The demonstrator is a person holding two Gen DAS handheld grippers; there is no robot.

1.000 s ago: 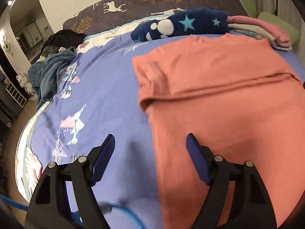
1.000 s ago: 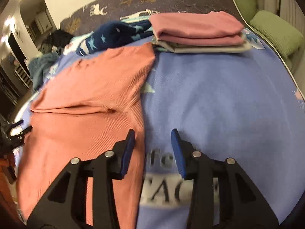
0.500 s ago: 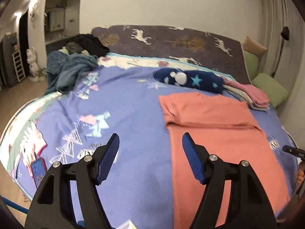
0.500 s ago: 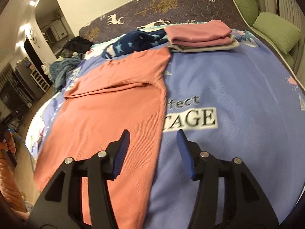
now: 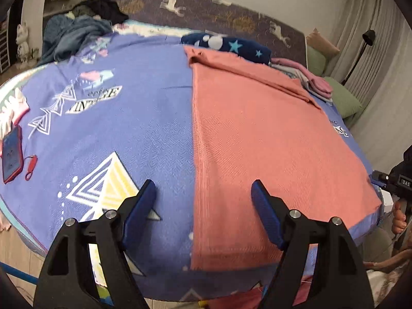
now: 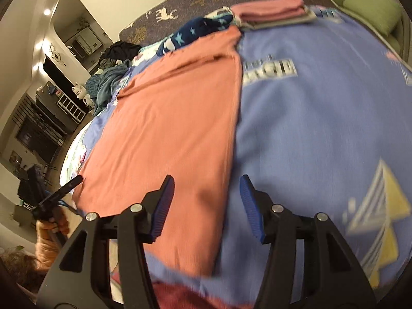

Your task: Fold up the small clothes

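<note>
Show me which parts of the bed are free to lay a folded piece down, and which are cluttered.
Free: the blue bedspread between the phone and the orange garment's long edge; also the stretch on the garment's other side, below the folded pink stack. Crowded: the headboard end, with the star-print bundle, the stack and a teal blanket heap.

Left gripper (image 5: 203,200) and right gripper (image 6: 207,200): black angular frames; ribbed blue pads (image 5: 265,219); round silver screws (image 6: 276,208).
</note>
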